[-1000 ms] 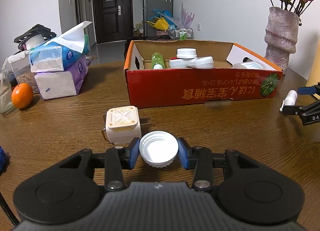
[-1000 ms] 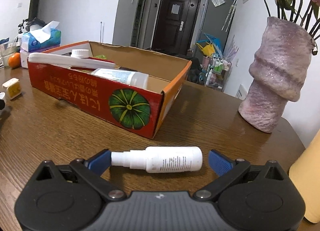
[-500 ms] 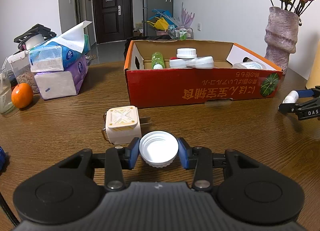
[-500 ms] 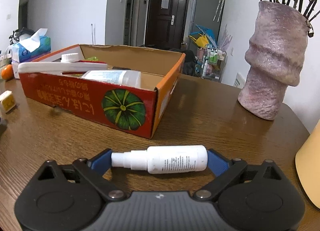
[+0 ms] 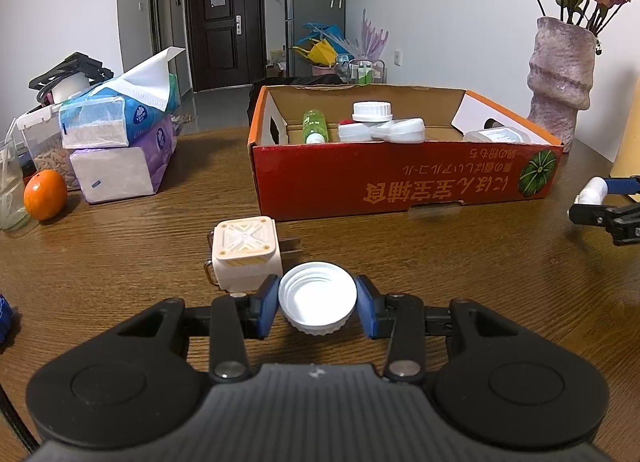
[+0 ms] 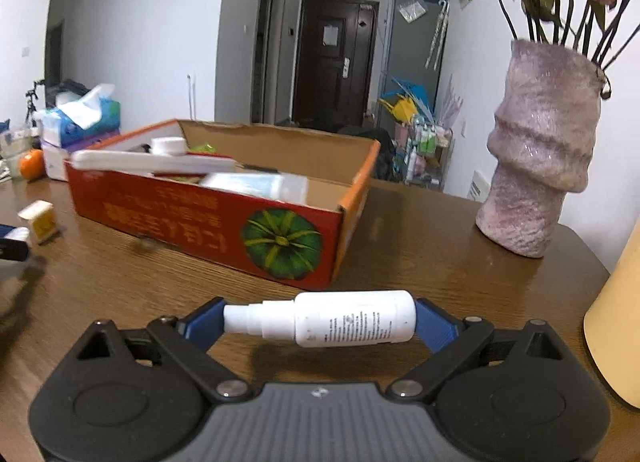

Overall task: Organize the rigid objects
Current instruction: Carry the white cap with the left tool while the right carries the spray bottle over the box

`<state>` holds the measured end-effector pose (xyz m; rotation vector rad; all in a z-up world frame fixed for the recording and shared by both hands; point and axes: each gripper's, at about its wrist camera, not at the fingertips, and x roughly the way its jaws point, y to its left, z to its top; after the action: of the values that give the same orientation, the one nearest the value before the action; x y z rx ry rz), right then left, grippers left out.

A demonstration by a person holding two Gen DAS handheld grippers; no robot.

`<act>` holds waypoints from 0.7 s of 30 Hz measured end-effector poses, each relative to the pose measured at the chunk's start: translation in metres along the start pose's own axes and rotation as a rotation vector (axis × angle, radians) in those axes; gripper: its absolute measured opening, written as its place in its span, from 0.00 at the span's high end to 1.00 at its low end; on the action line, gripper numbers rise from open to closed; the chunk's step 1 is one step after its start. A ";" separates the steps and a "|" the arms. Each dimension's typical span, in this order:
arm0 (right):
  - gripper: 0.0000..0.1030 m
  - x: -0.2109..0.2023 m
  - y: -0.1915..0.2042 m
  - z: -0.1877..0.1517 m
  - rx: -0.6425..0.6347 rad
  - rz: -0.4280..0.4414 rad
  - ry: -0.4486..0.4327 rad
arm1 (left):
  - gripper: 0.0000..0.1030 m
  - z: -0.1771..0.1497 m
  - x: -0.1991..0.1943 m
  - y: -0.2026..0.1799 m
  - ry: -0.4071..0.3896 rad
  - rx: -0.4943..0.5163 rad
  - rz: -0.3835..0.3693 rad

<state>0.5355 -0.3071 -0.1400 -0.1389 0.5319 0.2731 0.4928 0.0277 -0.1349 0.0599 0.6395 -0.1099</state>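
My left gripper [image 5: 317, 308] rests low on the wooden table, shut on an upturned white screw cap [image 5: 317, 296] held between its blue pads. A cream cube-shaped plug adapter [image 5: 244, 254] stands just beyond the left pad, on the table. My right gripper [image 6: 318, 320] is shut on a white spray bottle [image 6: 344, 318], gripped end to end and lifted a little above the table, with its shadow below. The red cardboard box [image 6: 192, 214] lies ahead and to the left of it. In the left wrist view the right gripper [image 5: 600, 206] shows at the far right with the bottle [image 5: 592, 188].
The red box [image 5: 400, 182] holds a green bottle [image 5: 314, 126], a white jar [image 5: 372, 112] and other white containers. Stacked tissue packs [image 5: 120, 142], an orange [image 5: 45, 200] and a glass [image 5: 10, 190] stand at the left. A purple vase [image 6: 540, 166] and a yellowish object [image 6: 616, 322] are on the right.
The right gripper's pads closed onto the ends of the spray bottle and raised it off the table, and its view swung slightly. The left gripper and the cap stayed still.
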 end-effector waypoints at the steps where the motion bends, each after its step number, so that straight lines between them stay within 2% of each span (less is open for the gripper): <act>1: 0.05 -0.004 0.004 0.000 -0.001 0.006 -0.008 | 0.60 0.000 0.000 0.000 0.000 0.000 0.000; 10: 0.05 -0.041 0.044 -0.007 0.000 0.067 -0.082 | 0.60 0.000 -0.004 -0.001 -0.016 0.002 -0.003; 21: 0.05 -0.058 0.073 -0.003 0.022 0.049 -0.115 | 0.60 0.002 -0.018 -0.009 -0.063 0.021 -0.014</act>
<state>0.4643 -0.2505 -0.1169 -0.0887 0.4248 0.3213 0.4786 0.0202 -0.1222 0.0715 0.5762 -0.1315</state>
